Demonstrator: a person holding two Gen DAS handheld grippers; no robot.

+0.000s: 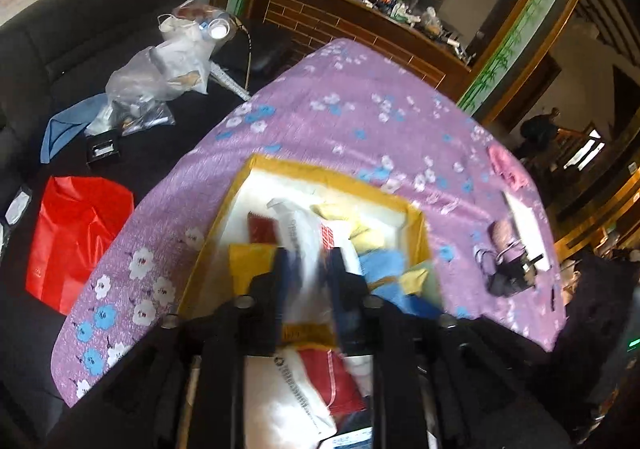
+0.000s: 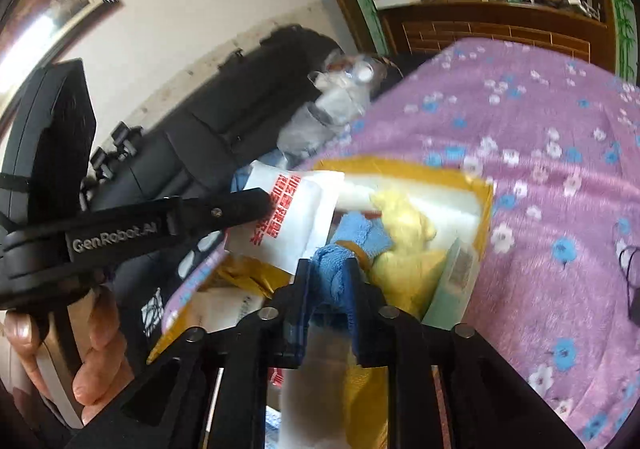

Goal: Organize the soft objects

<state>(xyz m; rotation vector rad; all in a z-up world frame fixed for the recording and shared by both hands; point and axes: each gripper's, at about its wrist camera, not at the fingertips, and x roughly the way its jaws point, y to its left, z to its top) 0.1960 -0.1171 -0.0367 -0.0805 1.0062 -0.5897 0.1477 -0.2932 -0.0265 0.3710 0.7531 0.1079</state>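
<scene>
**Two grippers at a yellow box on a flowered cloth**

A lilac cloth printed with white and blue blossoms covers the raised surface in the middle of the room, slightly crinkled in weave and draped over its edges. On it sits a yellow box with a white lining, rectangular and open at the top, crammed with soft things.

Nearest, the left gripper points down into the box, its black fingers closed on a white plastic packet printed with red blocks of characters too blurred to read. From the right wrist view that gripper's arm reaches in from the left, marked "GenRobot.AI" in pale letters, with the person's left hand wrapped round its handle, fingers curled.

The right gripper is clenched on a blue terry cloth, fluffy and bunched, at the near edge of the box. Just beyond it lies a pale yellow fuzzy cloth, crumpled, and beside that a mint-green packet bearing a barcode label.

Further off, a black sofa holds a glossy red plastic bag, clear plastic bags and a folded blue cloth. Behind stands a dark wooden cabinet, its top cluttered with bottles and boxes.
</scene>
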